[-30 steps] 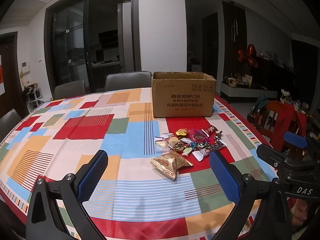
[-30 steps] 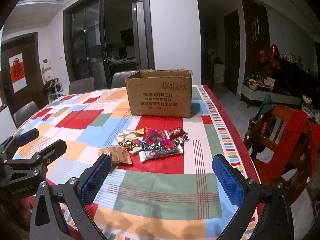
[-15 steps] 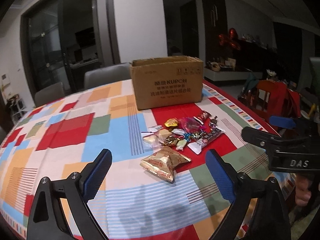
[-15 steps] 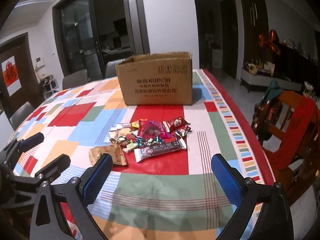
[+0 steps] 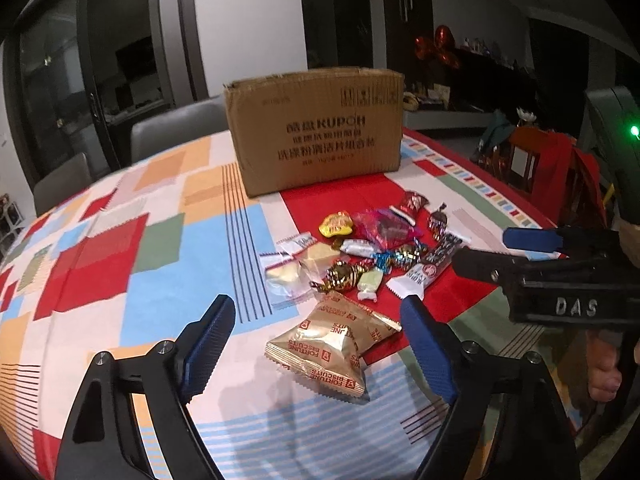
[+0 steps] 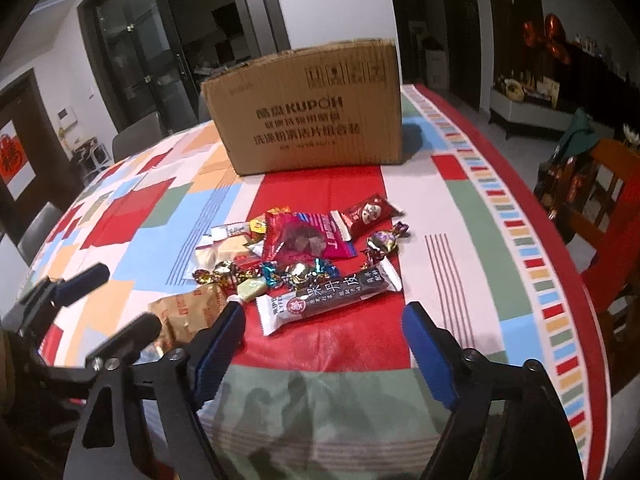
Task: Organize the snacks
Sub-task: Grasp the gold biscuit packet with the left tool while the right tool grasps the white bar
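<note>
A loose heap of wrapped snacks [image 6: 304, 256] lies flat on the patterned tablecloth, at six o'clock from an upright cardboard box [image 6: 308, 112]. A gold fortune-biscuit packet [image 5: 332, 344] sits at the heap's seven o'clock edge, and a long dark-and-white bar [image 6: 328, 296] lies slantwise at its five o'clock.

"KUPOH" on cardboard box [image 5: 316, 132], "FORTUNE BISCUITS" on gold packet [image 5: 332, 350]

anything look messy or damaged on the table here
The snacks lie in a loose, overlapping heap on the tablecloth in front of the box, none sorted. The gold biscuit packet sits apart at the near edge. The box's top left corner looks crumpled. Nothing looks spilled.
</note>
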The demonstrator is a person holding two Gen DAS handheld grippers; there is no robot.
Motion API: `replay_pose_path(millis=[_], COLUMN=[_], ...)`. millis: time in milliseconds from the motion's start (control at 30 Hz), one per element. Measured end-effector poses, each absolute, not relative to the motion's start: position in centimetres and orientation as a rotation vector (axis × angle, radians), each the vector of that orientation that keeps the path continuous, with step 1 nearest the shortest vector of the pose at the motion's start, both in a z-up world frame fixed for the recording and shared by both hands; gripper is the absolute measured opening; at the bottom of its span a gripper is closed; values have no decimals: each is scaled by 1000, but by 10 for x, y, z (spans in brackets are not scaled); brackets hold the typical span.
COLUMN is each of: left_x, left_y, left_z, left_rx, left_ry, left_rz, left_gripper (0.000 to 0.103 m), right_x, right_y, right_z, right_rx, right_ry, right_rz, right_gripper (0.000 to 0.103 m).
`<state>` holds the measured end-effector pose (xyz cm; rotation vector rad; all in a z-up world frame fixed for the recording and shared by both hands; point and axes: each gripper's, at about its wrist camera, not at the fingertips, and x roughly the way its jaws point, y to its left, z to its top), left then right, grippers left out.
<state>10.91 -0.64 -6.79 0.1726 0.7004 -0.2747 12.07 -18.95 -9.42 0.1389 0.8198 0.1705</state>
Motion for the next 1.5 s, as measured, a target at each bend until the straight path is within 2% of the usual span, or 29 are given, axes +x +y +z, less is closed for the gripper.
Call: replay_pose_path(millis=[67,300,667,900,967,1033,1067,1133,1467,1500], left_x=[114,121,133,136,137,139,139,138,123,120], left_y=[-6,-7,0,0,-1,-2,-3,-5,-14,-15], left_z=[-74,-89,-103,-108,-108,-108,-109,-108,-101,-98], left_rx=[163,160,114,81,80,76,72,74,67,67], left_ry=[724,760,804,817,815,820,824,826,830,823], left_rz=[-292,-331,-353,-370,-371,-374,-380,-381,-394,-390], left_gripper=[83,83,79,76,75,73,73,70,55,43], right_x=[128,146,167,171,171,170,170,168,149,147], right_y=[-191,-189,-179,-165,-165,-166,-166,-168,-177,-179], right_z=[-99,-109,-119,-127,-128,-127,-127,-127,-124,-123], right_rx=[166,218,242,123,107,109,115,127,142,144], right_ry=[837,879,938,957,952,952,952,951,946,945], right_rz=[165,165,130,115,119,131,142,161,205,206], right_gripper=[71,62,60,56,51,39,36,29,20,19])
